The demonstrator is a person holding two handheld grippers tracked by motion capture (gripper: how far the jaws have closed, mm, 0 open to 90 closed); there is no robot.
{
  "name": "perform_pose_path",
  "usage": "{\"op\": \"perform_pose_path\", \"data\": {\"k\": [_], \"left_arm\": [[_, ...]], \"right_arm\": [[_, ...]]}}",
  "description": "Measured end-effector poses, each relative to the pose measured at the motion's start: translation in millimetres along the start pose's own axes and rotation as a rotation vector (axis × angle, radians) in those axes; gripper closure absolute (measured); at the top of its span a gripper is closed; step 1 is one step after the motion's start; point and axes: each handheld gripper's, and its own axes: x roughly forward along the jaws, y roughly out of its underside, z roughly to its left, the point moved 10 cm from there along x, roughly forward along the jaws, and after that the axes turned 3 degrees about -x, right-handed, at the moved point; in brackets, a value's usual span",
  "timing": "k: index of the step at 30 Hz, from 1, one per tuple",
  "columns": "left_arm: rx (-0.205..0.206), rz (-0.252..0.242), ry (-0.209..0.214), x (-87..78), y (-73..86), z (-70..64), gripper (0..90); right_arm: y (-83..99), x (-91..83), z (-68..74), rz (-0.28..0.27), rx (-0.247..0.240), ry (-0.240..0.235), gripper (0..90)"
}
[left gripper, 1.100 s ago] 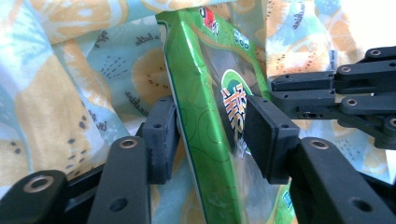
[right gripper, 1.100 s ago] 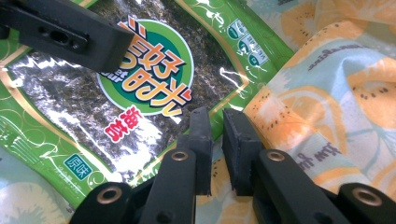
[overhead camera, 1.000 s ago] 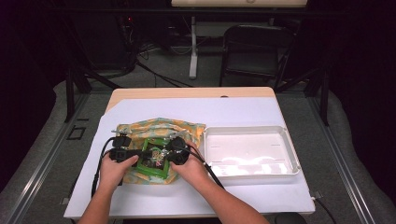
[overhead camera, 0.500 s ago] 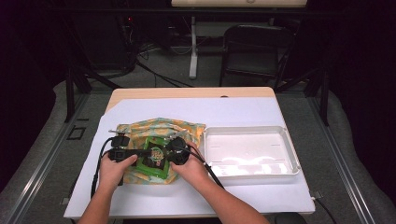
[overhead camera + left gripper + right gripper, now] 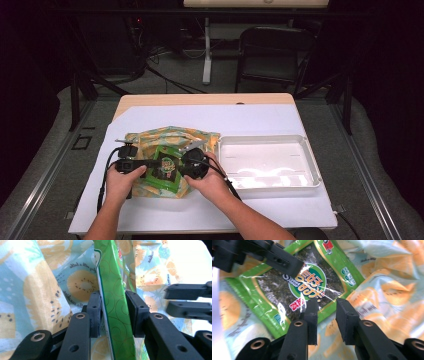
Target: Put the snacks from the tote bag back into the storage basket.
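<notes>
Left gripper point(image 5: 113, 315): both pads clamped on the edge of the green seaweed snack packet point(image 5: 113, 322), which stands edge-on between them. Grip sits on the packet's rim, likely so the flat face stays free and the packet can be lifted or slid without crushing the contents.

Right gripper point(image 5: 325, 315): jaws narrow but with a clear gap, nothing between them. They hang just above the packet's lower edge point(image 5: 312, 287), where it overlaps the fruit-print bag point(image 5: 387, 297). Reads as lining up for a 2nd grip, or pinning the bag while the left pulls. Cannot tell which. The left gripper's jaw point(image 5: 279, 260) shows at the packet's far corner in this view, confirming the 2 tools work opposite sides.

High view: both hands are close together at the near-left of the table. Left gripper point(image 5: 150, 164) and right gripper point(image 5: 187, 162) flank the packet point(image 5: 166, 167), which lies on top of the fruit-print bag point(image 5: 170, 137); whether part of it is inside the bag's mouth, I can't tell.

Just right of the bag is the white tray point(image 5: 310, 165), nothing in it, long side toward the person. Probable drop-off for the packet: short sideways carry, no reach needed.

White sheet point(image 5: 260, 120) covers the tabletop under everything.
</notes>
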Motion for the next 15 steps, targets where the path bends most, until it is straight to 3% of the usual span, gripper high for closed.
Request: {"op": "perform_pose_path", "data": {"k": [5, 15], "left_arm": [[-0.004, -0.009, 0.008, -0.2, -0.9, -1.8, 68.6], [-0.005, -0.019, 0.014, -1.9, -1.5, -5.1, 69.8]], "right_arm": [[4.1, -17.6, -2.9, -0.035, 0.013, -0.03, 67.6], [9.6, -48.9, -26.5, -0.122, 0.067, -0.02, 65.3]]}}
